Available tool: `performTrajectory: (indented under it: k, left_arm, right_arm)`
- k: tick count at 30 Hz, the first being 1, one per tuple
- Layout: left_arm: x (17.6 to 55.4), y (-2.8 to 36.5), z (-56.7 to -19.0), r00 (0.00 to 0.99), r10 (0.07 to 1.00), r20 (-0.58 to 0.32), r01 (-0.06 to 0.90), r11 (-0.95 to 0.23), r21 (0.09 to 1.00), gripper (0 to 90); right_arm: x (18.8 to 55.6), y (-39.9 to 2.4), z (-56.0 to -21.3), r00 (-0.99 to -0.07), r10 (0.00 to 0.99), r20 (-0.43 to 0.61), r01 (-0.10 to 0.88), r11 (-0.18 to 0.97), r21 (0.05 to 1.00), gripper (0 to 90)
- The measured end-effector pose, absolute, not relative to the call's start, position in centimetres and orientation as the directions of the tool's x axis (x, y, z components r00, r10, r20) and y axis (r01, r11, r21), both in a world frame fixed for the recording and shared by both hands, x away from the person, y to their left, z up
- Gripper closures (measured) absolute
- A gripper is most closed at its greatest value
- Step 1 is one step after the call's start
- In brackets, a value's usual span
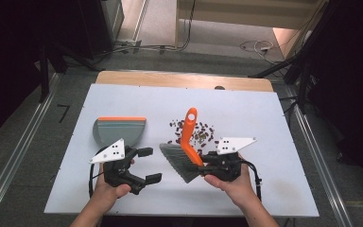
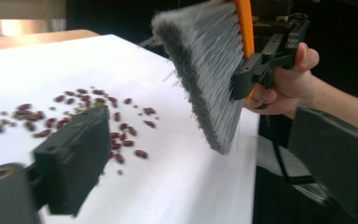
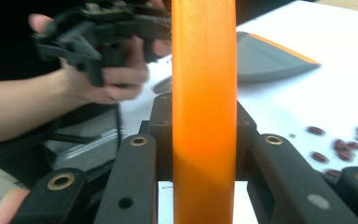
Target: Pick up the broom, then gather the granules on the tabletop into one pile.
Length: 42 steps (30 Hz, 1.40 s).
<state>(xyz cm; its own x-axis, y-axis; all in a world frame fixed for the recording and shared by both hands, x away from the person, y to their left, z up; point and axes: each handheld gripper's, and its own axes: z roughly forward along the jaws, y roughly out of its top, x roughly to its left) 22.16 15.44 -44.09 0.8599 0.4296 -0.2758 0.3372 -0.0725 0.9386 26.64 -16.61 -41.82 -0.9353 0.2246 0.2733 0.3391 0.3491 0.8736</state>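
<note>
Orange-handled brush (no label readable) clamped in right tongs; left tongs gape empty.

We find no text, label, brand, number or sign that we can read in any of the three views.
</note>
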Motion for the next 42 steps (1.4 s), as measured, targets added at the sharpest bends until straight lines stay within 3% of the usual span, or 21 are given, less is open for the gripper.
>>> performTrajectory:
  k: [3, 11, 20, 27, 42]
  left_arm:
    - [22.1, 15.6, -44.1, 0.853, 0.452, -0.261, 0.33, -0.081, 0.94, 0.7]
    - [22.0, 16.2, -44.2, 0.83, 0.507, -0.233, 0.319, -0.09, 0.943, 0.3]
    - [22.0, 16.8, -44.8, 0.804, 0.551, -0.223, 0.329, -0.101, 0.939, 0.3]
    - [21.3, 18.6, -45.5, 0.772, 0.597, -0.218, 0.337, -0.093, 0.937, 0.3]
    - [21.2, 20.6, -46.7, 0.67, 0.726, -0.158, 0.334, -0.105, 0.937, 0.3]
  right_arm:
    - [27.0, -17.0, -42.0, -0.924, 0.278, 0.262, 0.351, 0.349, 0.869, 69.1]
    - [27.6, -18.0, -42.2, -0.891, 0.41, 0.196, 0.359, 0.372, 0.856, 69.1]
    - [28.2, -18.8, -42.4, -0.862, 0.481, 0.16, 0.37, 0.382, 0.847, 69.1]
    - [28.7, -19.1, -41.8, -0.827, 0.558, 0.072, 0.367, 0.437, 0.821, 69.0]
    - [35.1, -20.7, -40.6, -0.707, 0.692, -0.145, 0.43, 0.584, 0.689, 69.0]
